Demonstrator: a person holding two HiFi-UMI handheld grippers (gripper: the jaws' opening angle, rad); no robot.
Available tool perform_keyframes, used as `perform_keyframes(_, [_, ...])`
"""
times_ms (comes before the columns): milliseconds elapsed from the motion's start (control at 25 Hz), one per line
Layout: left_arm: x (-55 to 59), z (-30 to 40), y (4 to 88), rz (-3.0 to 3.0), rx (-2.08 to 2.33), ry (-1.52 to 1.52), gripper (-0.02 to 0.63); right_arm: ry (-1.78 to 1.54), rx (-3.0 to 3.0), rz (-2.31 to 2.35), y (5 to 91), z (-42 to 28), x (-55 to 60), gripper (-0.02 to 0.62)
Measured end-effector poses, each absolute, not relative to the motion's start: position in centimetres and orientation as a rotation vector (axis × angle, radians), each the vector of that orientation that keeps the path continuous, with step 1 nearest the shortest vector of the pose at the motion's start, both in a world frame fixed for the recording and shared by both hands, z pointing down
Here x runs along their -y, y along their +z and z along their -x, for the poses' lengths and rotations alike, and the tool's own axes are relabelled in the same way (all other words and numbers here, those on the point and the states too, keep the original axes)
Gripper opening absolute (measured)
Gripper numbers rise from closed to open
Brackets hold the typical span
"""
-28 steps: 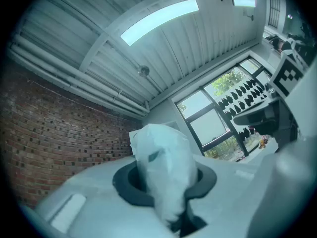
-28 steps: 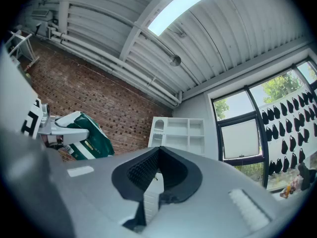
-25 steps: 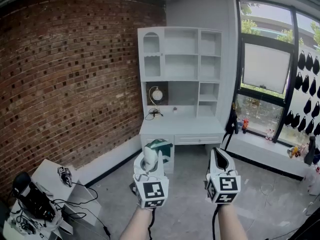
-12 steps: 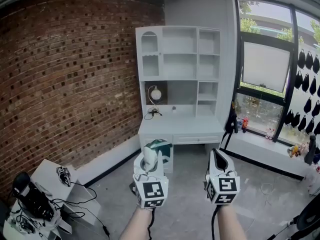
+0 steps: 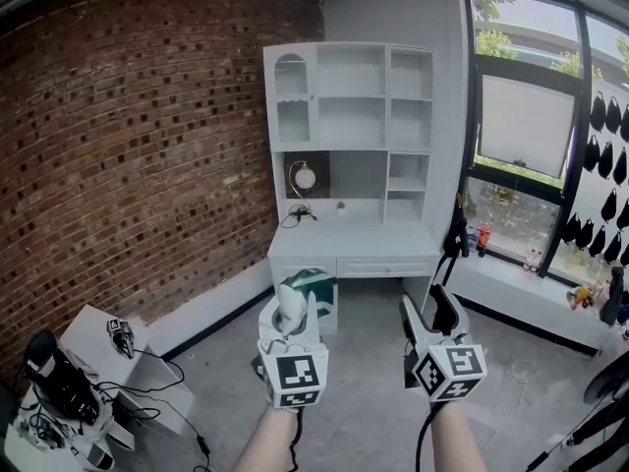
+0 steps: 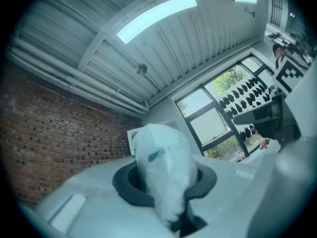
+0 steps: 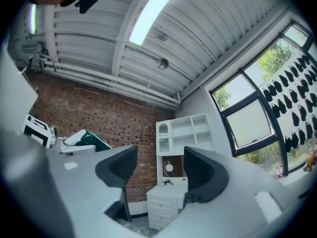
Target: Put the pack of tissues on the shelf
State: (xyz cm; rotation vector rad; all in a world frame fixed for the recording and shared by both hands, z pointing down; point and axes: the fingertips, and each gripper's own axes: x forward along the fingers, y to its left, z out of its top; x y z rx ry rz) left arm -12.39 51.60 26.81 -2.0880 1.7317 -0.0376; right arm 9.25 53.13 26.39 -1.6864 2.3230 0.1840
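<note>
- One red-brown brick wall (image 5: 147, 146) fills the left half of the head view and meets a pale grey wall at the corner, top centre.
- One grey floor (image 5: 364, 401) spreads across the bottom of the frame, with loose cables lying on it at the lower left.
- One large dark-framed window (image 5: 526, 126) takes the right side. Green trees show through it, and rows of dark shapes (image 5: 604, 146) hang at its far right edge.
- One white shelf unit (image 5: 349, 96) stands against the corner, upper centre, with open compartments and one arched niche at its upper left.
- One white desk (image 5: 354, 244) sits under the shelf unit and joins it, with drawers in its front.
- One low pale stand (image 5: 98, 337) at the lower left carries dark equipment and wires.
- There are two grippers, both at bottom centre above the floor.
- The left gripper (image 5: 290, 313) has its fingers pinching the one pack of tissues (image 6: 163, 172).
- The pack is white with a green part and stands up out of the fingers. It is in the air and well apart from the shelf unit.
- The right gripper (image 5: 429, 315) has its fingers (image 7: 118, 167) opening, with nothing between them.
- One round lamp (image 5: 305, 177) stands in the dark niche just above the desk top.
</note>
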Motion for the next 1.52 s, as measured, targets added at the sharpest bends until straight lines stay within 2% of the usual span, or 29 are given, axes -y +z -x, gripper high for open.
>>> perform_keyframes(40, [-51.6,12.2,26.8,2.089,-1.734,-0.033,0.107,0.184,-2.326,1.670,26.2,-9.5,-53.1,0.295])
perform_keyframes(80, [-51.5,12.1,26.9,2.091,-1.736,-0.031,0.107,0.186,-2.322,1.665,26.1,-9.8,-53.0,0.298])
perform_keyframes(400, [-48.3,12.5,28.2,2.099,-1.741,-0.046,0.107,0.168,-2.305,1.663,27.2,-10.1,-49.8,0.299])
perform_keyframes(1080, [-31.2,17.8,27.0,2.119,-1.672,0.020,0.107,0.222,-2.242,1.746,26.7,-5.9,-34.2,0.299])
perform_keyframes(1520, [-24.0,19.2,30.1,2.166,-1.697,-0.018,0.107,0.160,-2.226,1.756,28.9,-5.4,-26.8,0.299])
